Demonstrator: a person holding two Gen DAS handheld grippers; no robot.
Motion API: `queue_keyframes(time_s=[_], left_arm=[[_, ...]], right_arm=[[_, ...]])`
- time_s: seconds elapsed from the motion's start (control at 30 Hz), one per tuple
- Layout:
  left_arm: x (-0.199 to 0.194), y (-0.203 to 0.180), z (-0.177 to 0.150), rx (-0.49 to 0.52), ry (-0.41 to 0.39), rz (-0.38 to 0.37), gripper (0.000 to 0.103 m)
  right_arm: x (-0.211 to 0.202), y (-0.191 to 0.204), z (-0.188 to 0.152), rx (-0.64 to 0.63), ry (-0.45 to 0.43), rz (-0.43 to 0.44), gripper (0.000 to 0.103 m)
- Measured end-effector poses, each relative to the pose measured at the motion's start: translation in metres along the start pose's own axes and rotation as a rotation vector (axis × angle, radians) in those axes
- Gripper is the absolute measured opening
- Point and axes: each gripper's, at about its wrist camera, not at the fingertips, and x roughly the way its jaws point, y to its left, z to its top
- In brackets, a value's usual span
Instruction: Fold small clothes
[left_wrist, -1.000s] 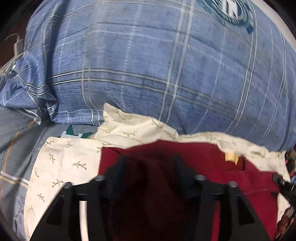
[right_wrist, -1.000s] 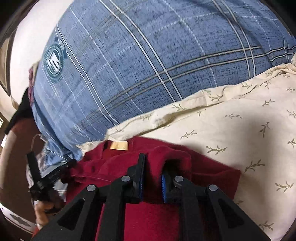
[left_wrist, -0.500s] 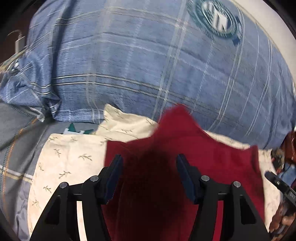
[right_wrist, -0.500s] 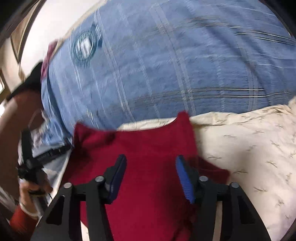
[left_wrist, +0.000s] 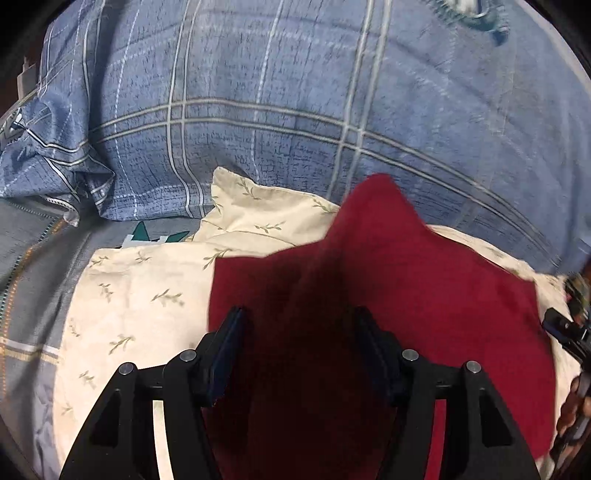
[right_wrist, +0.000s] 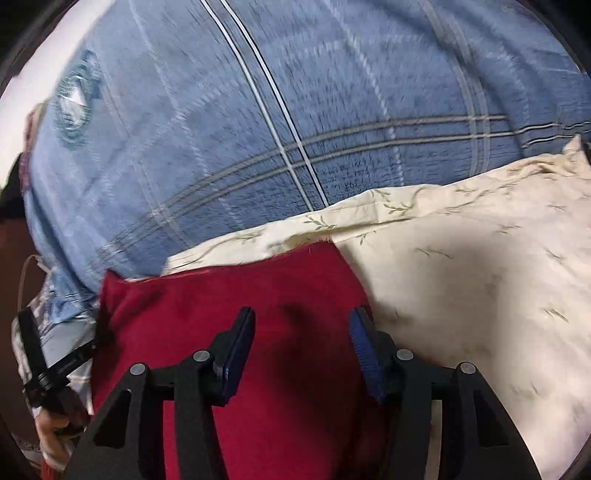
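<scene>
Red garment (left_wrist: 424, 295) lies on cream leaf-print cloth (left_wrist: 147, 295), below both grippers. Left gripper (left_wrist: 299, 350) & right gripper (right_wrist: 301, 350): jaws wide apart, gripping nothing. Blue plaid bedding (left_wrist: 295, 92) behind.

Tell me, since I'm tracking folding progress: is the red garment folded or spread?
Cannot tell: the red garment lies fairly flat on the cream leaf-print cloth, one corner peaked; layers aren't visible.

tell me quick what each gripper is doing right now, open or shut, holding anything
Left gripper: open, holding nothing, above the red garment.
Right gripper: open, holding nothing, over the same garment.
</scene>
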Motion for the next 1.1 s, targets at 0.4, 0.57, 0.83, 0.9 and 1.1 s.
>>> queue_keyframes(time_s=[0.4, 0.57, 0.83, 0.9, 1.1], left_arm=[[-0.095, 0.066, -0.076, 0.041, 0.007, -0.207, 0.066], [-0.098, 0.063, -0.097, 0.070, 0.023, -0.253, 0.064], [-0.074, 0.051, -0.095, 0.088, 0.046, -0.319, 0.041], [-0.071, 0.050, -0.094, 0.094, 0.041, -0.316, 0.041], [-0.065, 0.049, -0.089, 0.092, 0.050, -0.320, 0.041]], right_arm=[[-0.080, 0.011, -0.101, -0.128, 0.030, 0.067, 0.068], [-0.088, 0.012, -0.119, -0.084, 0.022, 0.096, 0.068], [-0.089, 0.012, -0.124, -0.071, 0.019, 0.078, 0.068], [-0.090, 0.013, -0.124, -0.081, 0.012, 0.079, 0.068], [-0.077, 0.024, -0.123, -0.155, 0.017, 0.064, 0.056]])
